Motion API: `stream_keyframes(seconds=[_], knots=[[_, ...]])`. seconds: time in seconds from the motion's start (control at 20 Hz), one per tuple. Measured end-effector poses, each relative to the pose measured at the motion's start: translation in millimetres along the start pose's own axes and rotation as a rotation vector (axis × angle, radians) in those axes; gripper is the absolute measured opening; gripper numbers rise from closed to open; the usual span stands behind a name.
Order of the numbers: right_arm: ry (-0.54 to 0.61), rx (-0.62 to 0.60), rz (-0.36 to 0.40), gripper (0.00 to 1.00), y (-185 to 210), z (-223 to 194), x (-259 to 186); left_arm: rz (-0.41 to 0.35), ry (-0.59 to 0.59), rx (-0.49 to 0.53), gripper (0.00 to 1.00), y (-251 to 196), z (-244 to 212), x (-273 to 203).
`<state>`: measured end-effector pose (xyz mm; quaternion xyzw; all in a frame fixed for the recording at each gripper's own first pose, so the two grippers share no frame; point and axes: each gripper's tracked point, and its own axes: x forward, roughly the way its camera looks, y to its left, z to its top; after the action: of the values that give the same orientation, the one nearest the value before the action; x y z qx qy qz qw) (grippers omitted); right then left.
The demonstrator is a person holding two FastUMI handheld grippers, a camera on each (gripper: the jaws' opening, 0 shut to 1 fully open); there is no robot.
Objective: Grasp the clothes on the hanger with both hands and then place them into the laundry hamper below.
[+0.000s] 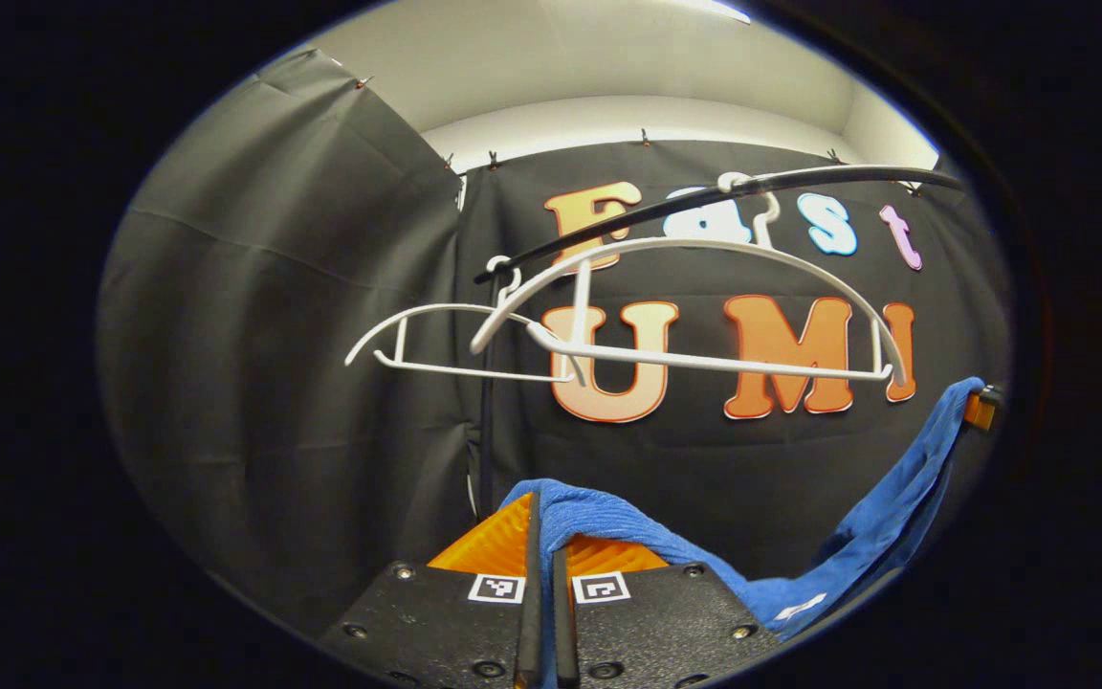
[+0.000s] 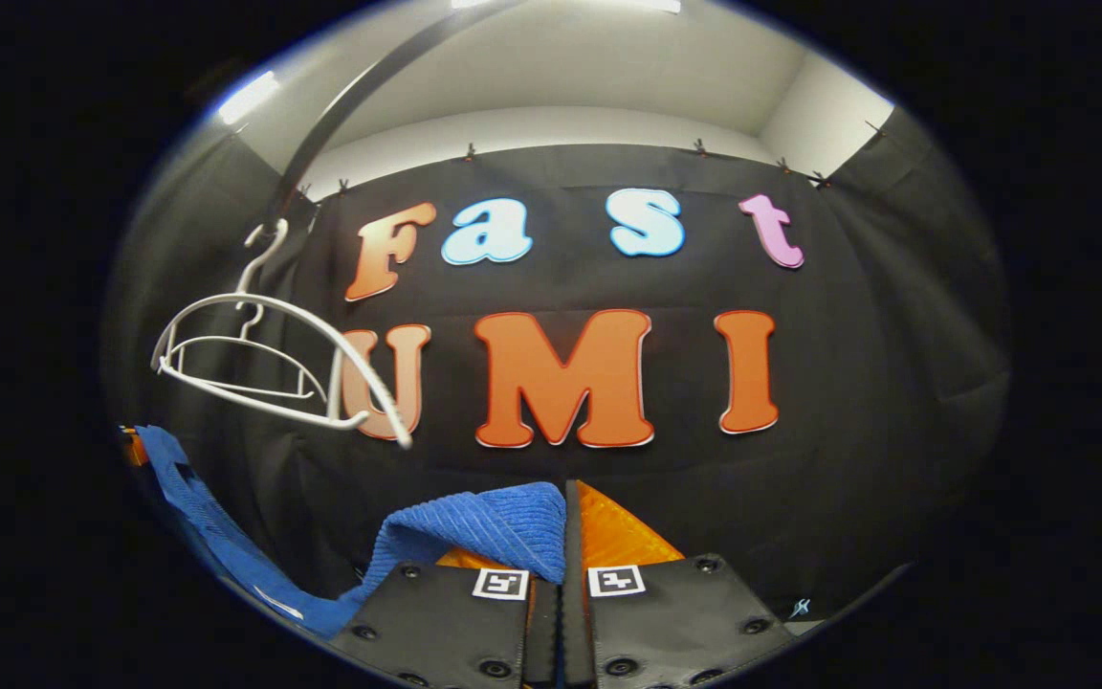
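Recording booth: black cloth walls clipped up, hanger rail, ceiling lights.

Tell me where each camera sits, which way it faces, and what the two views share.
Left gripper view: rides on the left tool, facing the booth's back wall and two bare white hangers on a dark rail; its own fingers show at the bottom, shut on the blue garment.
Right gripper view: rides on the right tool, facing the same wall farther right, hangers at its left; its fingers pinch the blue garment.
Shared: wall, rail, hangers, the garment between the tools.
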<state>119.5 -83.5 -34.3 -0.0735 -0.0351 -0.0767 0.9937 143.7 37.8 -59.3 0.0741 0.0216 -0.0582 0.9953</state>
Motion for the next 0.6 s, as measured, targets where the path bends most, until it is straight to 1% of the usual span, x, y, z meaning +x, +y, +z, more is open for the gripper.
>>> stream_keyframes(seconds=[0.1,0.2,0.35,0.4,0.5,0.6], knots=[[0.014,0.017,0.108,0.10,40,-5,-3,-0.045,0.017,-0.007,0.05,-25,-7,1],[0.047,0.044,0.178,0.10,65,-18,-9,-0.090,0.044,-0.035,0.05,-46,-20,-2],[0.118,0.090,0.288,0.10,102,-41,-17,-0.188,0.120,-0.156,0.05,-87,-45,-10],[0.147,0.092,0.321,0.10,113,-51,-20,-0.220,0.149,-0.180,0.05,-100,-55,-13],[0.223,0.082,0.366,0.10,127,-79,-26,-0.241,0.213,-0.183,0.05,-114,-81,-14],[0.312,0.080,0.381,0.10,134,-116,-30,-0.251,0.311,-0.201,0.05,-122,-123,-15]])
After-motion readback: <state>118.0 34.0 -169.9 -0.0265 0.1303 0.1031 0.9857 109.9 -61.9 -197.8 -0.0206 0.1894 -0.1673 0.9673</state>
